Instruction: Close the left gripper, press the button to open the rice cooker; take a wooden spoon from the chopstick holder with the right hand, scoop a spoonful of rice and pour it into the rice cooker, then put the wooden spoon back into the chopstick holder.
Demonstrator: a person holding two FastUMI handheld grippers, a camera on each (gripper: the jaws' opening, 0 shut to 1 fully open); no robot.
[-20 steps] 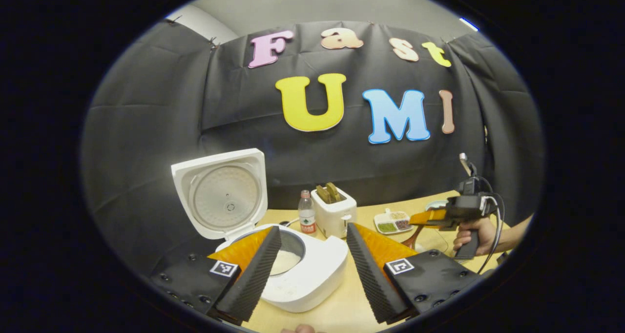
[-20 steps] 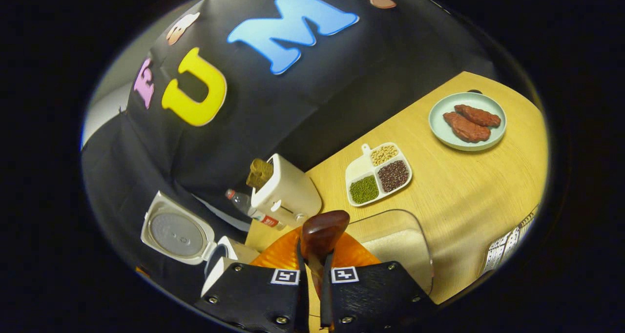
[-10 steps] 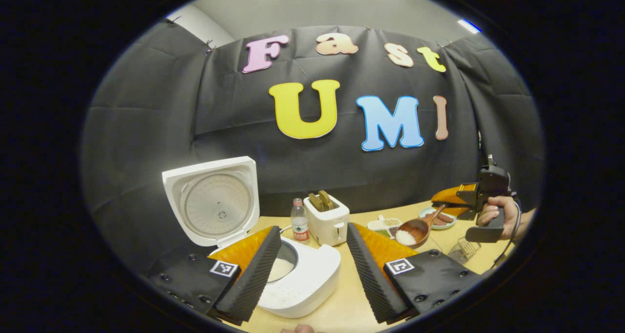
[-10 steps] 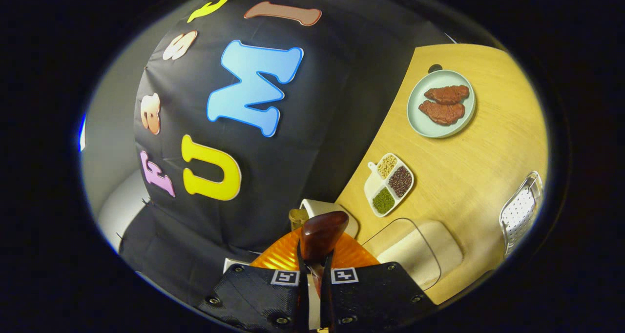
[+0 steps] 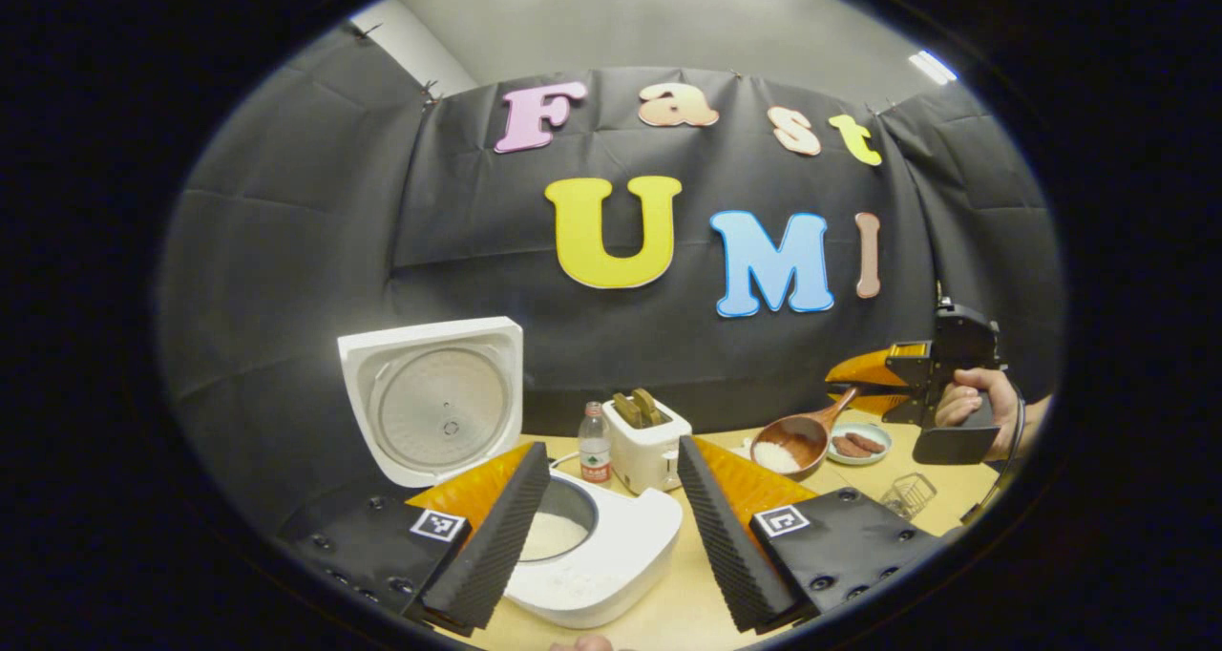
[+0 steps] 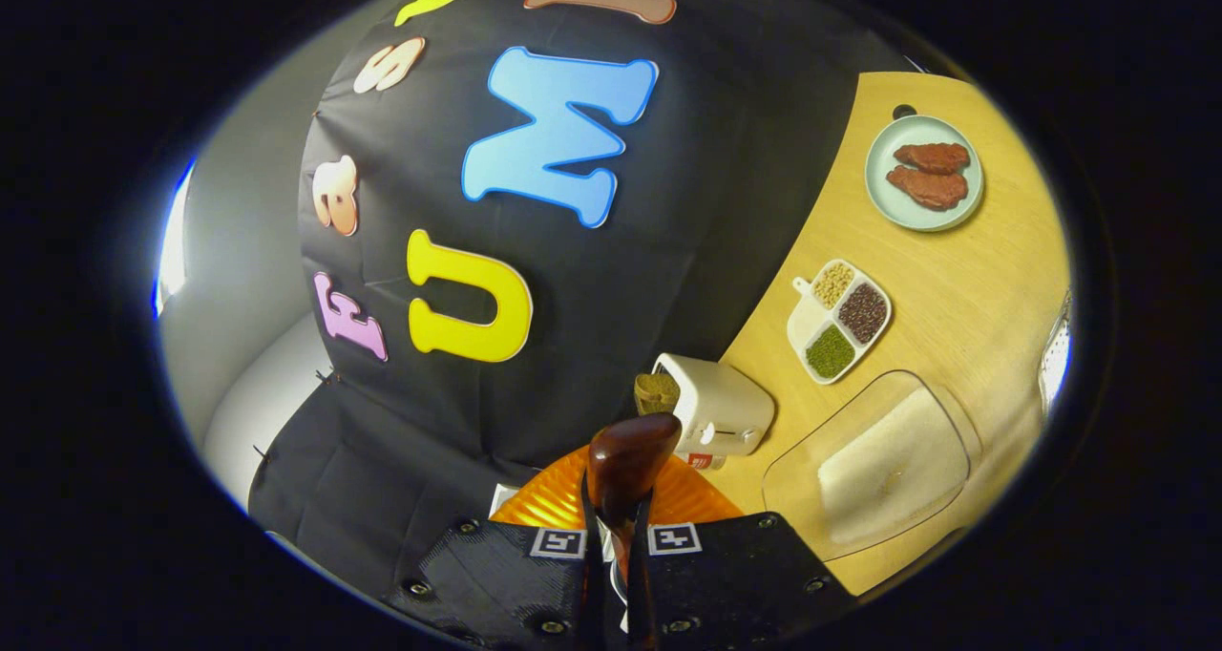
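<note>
Right of the rice cooker [image 5: 592, 546], whose lid [image 5: 434, 398] stands open over a pot holding some white rice, we see the right gripper [image 5: 874, 384] held in a hand [image 5: 969, 398] above the table [image 5: 859, 484], pinching the handle of the wooden spoon [image 5: 797, 438] (its bowl carries a little heap of rice). Our left gripper [image 5: 611, 508] hangs with its fingers spread wide, the cooker showing between them. Beyond the cooker stand a bottle [image 5: 595, 441] and a toaster [image 5: 649, 436], and from the right gripper view the spoon's handle [image 6: 625, 460] sits clamped between both fingers, above the clear rice container [image 6: 874, 460].
</note>
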